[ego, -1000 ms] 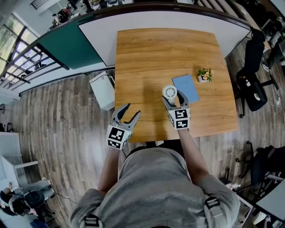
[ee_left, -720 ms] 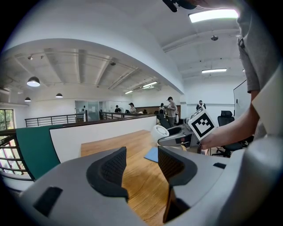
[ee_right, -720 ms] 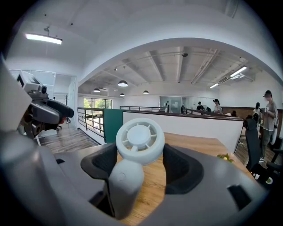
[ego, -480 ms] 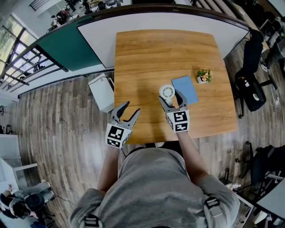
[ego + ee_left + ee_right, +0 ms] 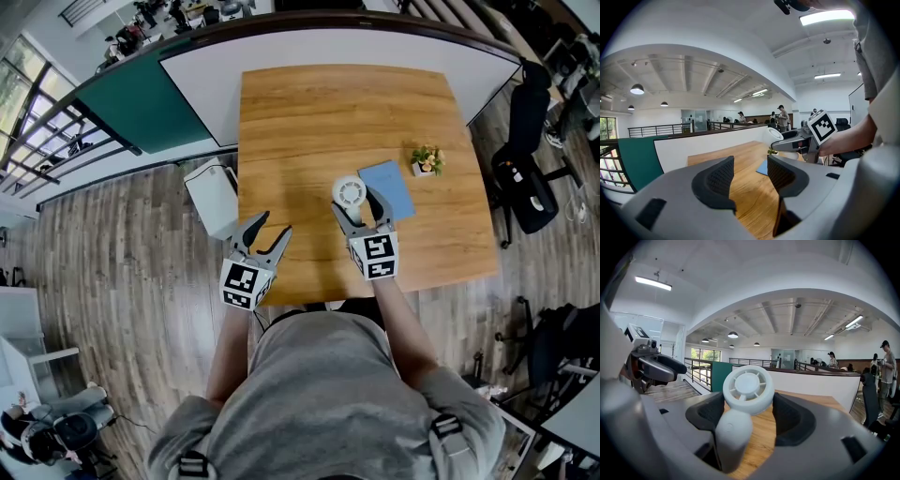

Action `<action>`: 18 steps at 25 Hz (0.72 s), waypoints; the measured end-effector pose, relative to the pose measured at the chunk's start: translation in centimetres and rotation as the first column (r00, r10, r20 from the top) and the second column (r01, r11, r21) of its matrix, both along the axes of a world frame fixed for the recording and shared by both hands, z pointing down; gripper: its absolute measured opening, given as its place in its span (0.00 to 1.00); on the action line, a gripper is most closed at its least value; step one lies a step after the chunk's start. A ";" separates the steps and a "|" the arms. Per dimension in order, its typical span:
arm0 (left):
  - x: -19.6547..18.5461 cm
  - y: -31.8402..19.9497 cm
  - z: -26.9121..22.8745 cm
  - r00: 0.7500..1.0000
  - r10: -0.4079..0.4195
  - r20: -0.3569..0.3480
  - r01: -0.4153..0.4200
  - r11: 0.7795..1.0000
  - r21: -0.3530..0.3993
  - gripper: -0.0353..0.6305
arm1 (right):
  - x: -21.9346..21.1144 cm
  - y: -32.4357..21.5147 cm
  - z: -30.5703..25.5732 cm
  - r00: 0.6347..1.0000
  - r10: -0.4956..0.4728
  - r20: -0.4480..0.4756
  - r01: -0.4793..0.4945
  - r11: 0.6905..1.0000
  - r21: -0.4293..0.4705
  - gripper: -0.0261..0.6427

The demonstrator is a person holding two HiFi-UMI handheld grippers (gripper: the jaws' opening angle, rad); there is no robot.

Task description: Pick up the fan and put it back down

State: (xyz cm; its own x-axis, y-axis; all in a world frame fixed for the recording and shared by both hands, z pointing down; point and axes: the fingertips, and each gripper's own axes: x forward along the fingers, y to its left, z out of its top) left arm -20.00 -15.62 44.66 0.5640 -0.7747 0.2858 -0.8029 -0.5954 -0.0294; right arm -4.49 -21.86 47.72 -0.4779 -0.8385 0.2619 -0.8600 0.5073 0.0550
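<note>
1 wooden table point(image 5: 319, 122) fills the middle of the head view. On it are 3 things: 1 white fan point(image 5: 351, 193), 1 blue flat sheet point(image 5: 389, 187) just right of it, and 1 small potted plant point(image 5: 427, 159) further right.

There are 2 grippers, the left gripper point(image 5: 274, 225) and the right gripper point(image 5: 355, 202), each with 1 marker cube point(image 5: 241, 284), so 2 cubes.

On the floor stand 1 white box point(image 5: 214, 195) left of the table and 1 black office chair point(image 5: 525, 178) at the right.

The right gripper view shows 3 round hanging lamps point(image 5: 733, 334). The far-off people are too small to count.
</note>
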 end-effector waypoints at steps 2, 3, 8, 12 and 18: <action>0.0 0.0 -0.1 1.000 0.001 -0.001 -0.001 1.000 0.001 0.41 | 0.0 0.0 -0.1 1.000 0.001 0.004 -0.001 1.000 0.002 0.54; 0.0 0.0 -0.1 1.000 0.000 -0.001 0.000 1.000 0.000 0.41 | 0.0 0.0 -0.1 1.000 0.000 0.005 0.000 1.000 0.001 0.54; 0.1 0.0 -0.1 1.000 -0.007 -0.001 0.007 1.000 0.000 0.41 | 0.1 0.0 -0.1 1.000 -0.005 0.006 0.005 1.000 -0.001 0.54; 0.2 0.1 0.0 1.000 -0.010 -0.001 0.010 1.000 -0.002 0.41 | 0.3 0.0 0.2 1.000 -0.005 0.007 0.005 1.000 -0.006 0.54; 0.1 0.4 0.6 1.000 -0.010 0.004 0.011 1.000 -0.015 0.41 | 0.4 0.3 0.9 1.000 -0.003 0.005 0.003 1.000 -0.022 0.54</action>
